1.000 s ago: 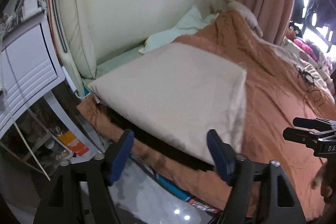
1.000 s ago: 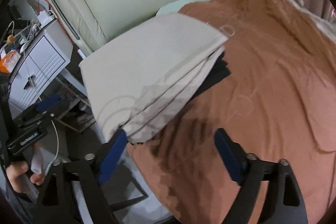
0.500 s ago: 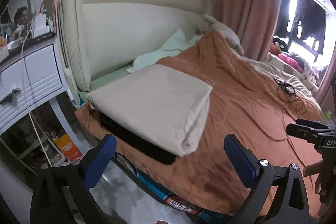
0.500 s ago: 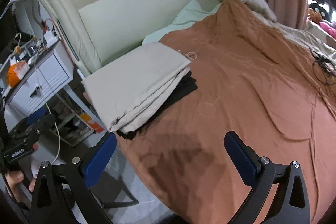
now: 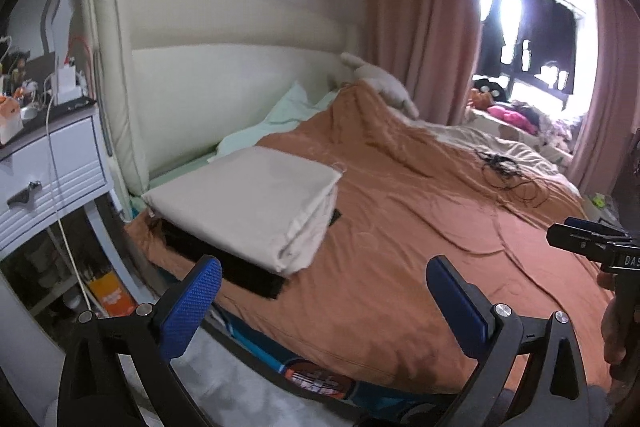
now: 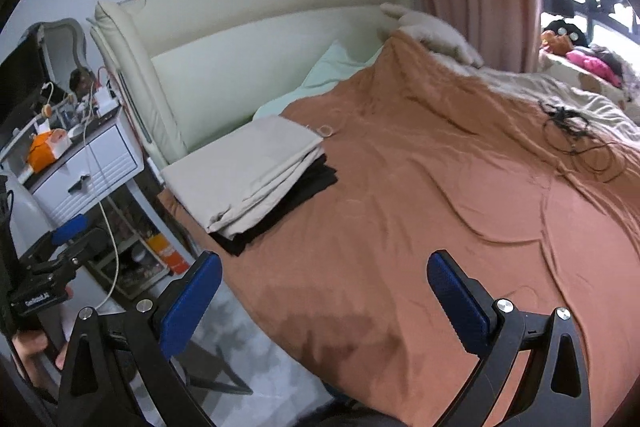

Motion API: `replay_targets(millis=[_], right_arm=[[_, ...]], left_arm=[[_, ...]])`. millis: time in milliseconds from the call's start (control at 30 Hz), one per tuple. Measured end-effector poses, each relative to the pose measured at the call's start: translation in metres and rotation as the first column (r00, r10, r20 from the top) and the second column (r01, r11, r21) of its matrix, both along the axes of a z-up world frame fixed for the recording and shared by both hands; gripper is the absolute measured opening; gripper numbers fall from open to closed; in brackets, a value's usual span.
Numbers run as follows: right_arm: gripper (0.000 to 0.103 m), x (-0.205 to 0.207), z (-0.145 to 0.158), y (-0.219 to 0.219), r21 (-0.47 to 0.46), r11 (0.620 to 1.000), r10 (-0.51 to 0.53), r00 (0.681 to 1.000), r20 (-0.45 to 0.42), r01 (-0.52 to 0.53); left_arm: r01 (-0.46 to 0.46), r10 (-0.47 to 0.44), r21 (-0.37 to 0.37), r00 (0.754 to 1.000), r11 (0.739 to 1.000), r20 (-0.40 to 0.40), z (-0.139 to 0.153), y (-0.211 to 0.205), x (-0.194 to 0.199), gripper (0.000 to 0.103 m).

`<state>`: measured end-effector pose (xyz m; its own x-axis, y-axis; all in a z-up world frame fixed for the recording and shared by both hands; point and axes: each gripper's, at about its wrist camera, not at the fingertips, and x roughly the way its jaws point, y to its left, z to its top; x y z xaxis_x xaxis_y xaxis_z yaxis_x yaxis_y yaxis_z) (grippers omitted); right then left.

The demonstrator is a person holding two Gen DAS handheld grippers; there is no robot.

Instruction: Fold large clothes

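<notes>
The folded beige cloth (image 5: 244, 203) lay atop a folded black garment (image 6: 288, 203) near the cream headboard (image 5: 224, 87); the left gripper (image 5: 324, 301) and right gripper (image 6: 324, 297) both gaped wide, released, holding nothing.

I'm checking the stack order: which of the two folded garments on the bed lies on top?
The beige folded cloth lies on top. The black folded garment sits beneath it on the orange bedspread, showing only along the stack's edges.
</notes>
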<state>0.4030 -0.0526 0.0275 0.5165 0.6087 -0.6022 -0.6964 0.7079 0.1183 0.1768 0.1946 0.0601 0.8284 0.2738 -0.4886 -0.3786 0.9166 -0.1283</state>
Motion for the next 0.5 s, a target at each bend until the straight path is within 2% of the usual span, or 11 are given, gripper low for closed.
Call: replay_targets(millis=[133,500], right_arm=[[0.103,-0.024,0.000,-0.034,-0.006,0.999,-0.033,0.997,0.066,0.034],[0.103,-0.081,-0.007,-0.127,0.071,0.990,-0.130,0.984,0.126,0.122]], left_arm=[[0.029,-0.030,0.023,0.999,0.999,0.035,0.003,-0.028,-0.016,0.103],[0.125,-0.128,0.034,0.987,0.992,0.096,-0.012,-0.093,-0.059,0.103]])
